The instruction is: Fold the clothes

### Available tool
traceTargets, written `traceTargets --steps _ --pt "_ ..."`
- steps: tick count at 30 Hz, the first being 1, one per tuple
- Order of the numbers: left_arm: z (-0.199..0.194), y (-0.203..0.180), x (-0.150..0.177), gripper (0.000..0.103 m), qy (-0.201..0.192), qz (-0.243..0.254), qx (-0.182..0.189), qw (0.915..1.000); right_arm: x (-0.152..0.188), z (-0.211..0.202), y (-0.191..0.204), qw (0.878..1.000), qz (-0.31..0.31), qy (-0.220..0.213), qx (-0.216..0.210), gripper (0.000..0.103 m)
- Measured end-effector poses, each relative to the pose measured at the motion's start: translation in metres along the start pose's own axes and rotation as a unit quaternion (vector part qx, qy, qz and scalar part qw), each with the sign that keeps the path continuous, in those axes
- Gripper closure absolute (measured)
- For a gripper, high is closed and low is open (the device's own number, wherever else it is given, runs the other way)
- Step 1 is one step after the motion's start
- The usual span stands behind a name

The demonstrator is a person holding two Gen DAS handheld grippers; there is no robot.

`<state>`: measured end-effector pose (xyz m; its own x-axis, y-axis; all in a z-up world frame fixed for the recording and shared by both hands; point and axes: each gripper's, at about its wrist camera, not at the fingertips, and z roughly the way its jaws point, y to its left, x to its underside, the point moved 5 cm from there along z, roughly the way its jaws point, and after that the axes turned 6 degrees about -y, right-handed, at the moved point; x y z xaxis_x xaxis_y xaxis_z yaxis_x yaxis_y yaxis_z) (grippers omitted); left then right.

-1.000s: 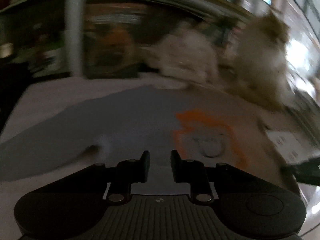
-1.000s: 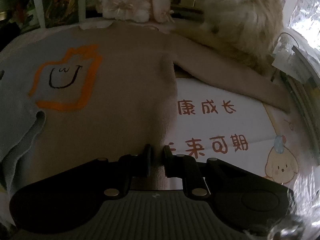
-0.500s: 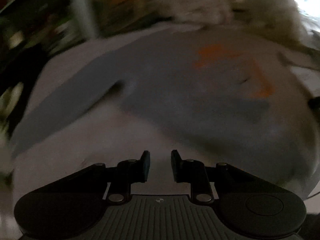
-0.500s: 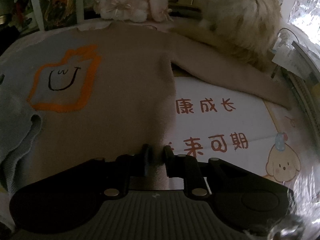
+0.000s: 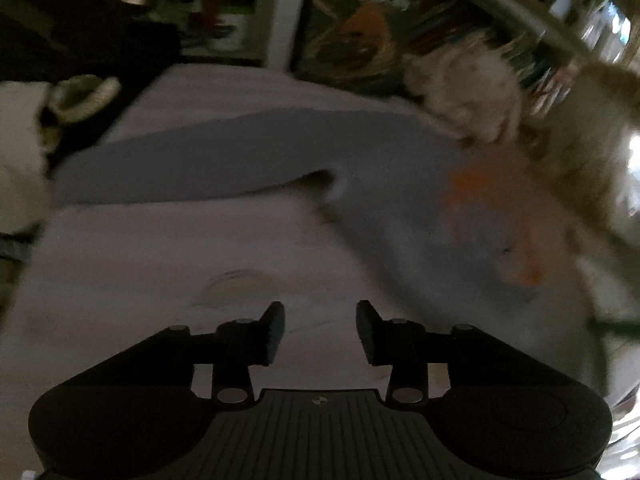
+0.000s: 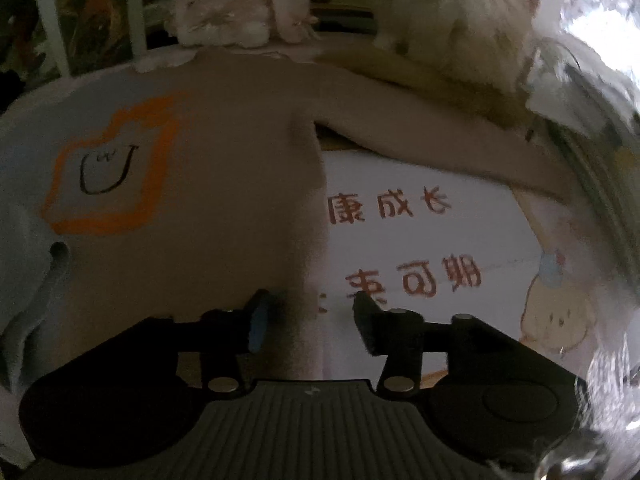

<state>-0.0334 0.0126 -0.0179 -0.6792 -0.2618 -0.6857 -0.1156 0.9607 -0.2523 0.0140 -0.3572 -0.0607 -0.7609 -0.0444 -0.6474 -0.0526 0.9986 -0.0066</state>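
A sweater lies flat on the table, beige on its right half and grey-blue on its left, with an orange-outlined smiley patch on the chest. Its beige sleeve stretches right. In the left wrist view the grey-blue sleeve stretches left and the body lies to the right. My right gripper is open, its jaws straddling the sweater's right hem edge. My left gripper is open and empty over the bare tablecloth, short of the sweater.
A pink plush rabbit and a big cream plush toy sit at the table's far edge. A white sheet with red characters lies right of the sweater. Shiny plastic wrap is at the far right. White objects sit at the left.
My right gripper has opened and let go of the sweater's hem. My left gripper has opened wider and swung left, off the sweater's body, over the bare tablecloth.
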Motion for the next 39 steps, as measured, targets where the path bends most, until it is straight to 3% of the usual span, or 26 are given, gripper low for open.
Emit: traceTargets --steps 3,4,8,14,17,19,20,21,22,27,30,34,38,39 --pt "0.017 -0.042 -0.012 0.048 -0.012 0.05 0.05 0.9974 0.008 -0.004 -0.002 1.0 0.009 -0.003 -0.004 0.05" --pt "0.024 -0.059 -0.015 0.043 -0.001 0.069 0.068 0.9953 0.009 -0.004 -0.003 1.0 0.011 -0.003 -0.003 0.048" --pt "0.047 -0.124 -0.01 0.043 0.035 0.147 0.11 0.9824 0.007 -0.001 -0.006 1.0 0.026 0.003 -0.001 0.044" --pt "0.068 -0.179 0.022 0.043 0.041 0.259 0.081 0.9615 0.007 0.0 -0.009 1.0 0.024 0.005 -0.01 0.042" --pt "0.076 -0.183 0.034 0.043 0.016 0.314 0.025 0.9491 0.006 0.001 -0.009 1.0 0.016 0.006 -0.016 0.041" --pt "0.079 -0.183 0.038 0.051 -0.001 0.332 0.017 0.943 0.007 0.0 -0.009 1.0 0.012 0.006 -0.019 0.041" --pt "0.078 -0.182 0.04 0.078 -0.009 0.337 0.019 0.9414 0.007 0.0 -0.009 1.0 0.011 0.005 -0.021 0.041" --pt "0.077 -0.178 0.039 0.097 -0.01 0.335 0.015 0.9419 0.007 0.0 -0.01 1.0 0.01 0.004 -0.022 0.041" --pt "0.074 -0.173 0.037 0.098 -0.013 0.329 0.012 0.9441 0.007 0.0 -0.01 1.0 0.009 0.003 -0.023 0.041" --pt "0.023 -0.115 0.018 0.1 -0.039 0.212 0.02 0.9762 0.01 -0.001 -0.01 1.0 0.008 -0.006 -0.023 0.041" --pt "-0.028 -0.071 0.024 0.1 -0.048 0.166 0.03 0.9845 0.01 0.0 -0.01 1.0 0.007 -0.006 -0.024 0.041" --pt "-0.066 -0.026 0.058 0.093 0.009 0.148 0.03 0.9884 0.009 0.0 -0.01 1.0 0.004 -0.005 -0.026 0.041" --pt "-0.071 0.0 0.089 0.091 0.072 0.174 -0.023 0.9817 0.008 0.0 -0.01 1.0 0.004 -0.002 -0.026 0.041" --pt "-0.067 0.003 0.082 0.091 0.064 0.152 -0.017 0.9861 0.007 0.0 -0.01 1.0 0.004 -0.001 -0.026 0.041"
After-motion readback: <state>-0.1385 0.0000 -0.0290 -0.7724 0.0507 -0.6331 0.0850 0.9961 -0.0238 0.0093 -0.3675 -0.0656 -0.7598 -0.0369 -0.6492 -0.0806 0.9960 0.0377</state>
